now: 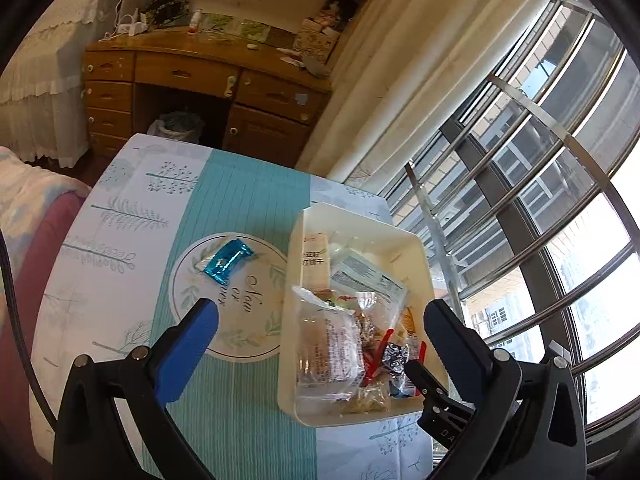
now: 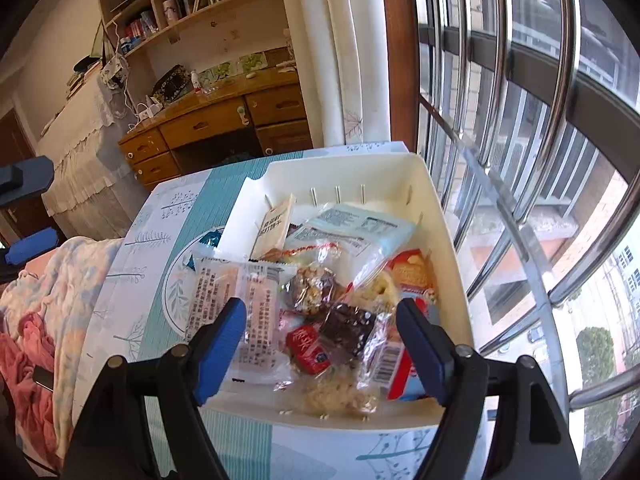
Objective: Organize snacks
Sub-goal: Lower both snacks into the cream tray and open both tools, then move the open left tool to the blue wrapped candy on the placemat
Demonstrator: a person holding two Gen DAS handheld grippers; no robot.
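The counter (image 1: 240, 420) carries a smooth cloth printed in teal ribbed stripes, pale tree motifs and a round leafy medallion. A cream rectangular plastic bin (image 1: 296, 240), rigid-walled with rounded corners, stands on the window side of it and holds the snacks (image 2: 312, 292): crinkled clear packets, a pale blue pouch, a red-wrapped piece, a foil-wrapped lump and dark chocolate-coloured bars, piled loosely together. One blue candy (image 1: 228, 261) in shiny metallic film with twisted ends lies alone on the medallion, apart from the bin. The left gripper (image 1: 320, 320) has its jaws fully apart, with nothing between them, one blue foam pad over the cloth and the other over the bin's far wall. The right gripper (image 2: 322, 318) hangs over the bin with jaws apart, clamped on nothing.
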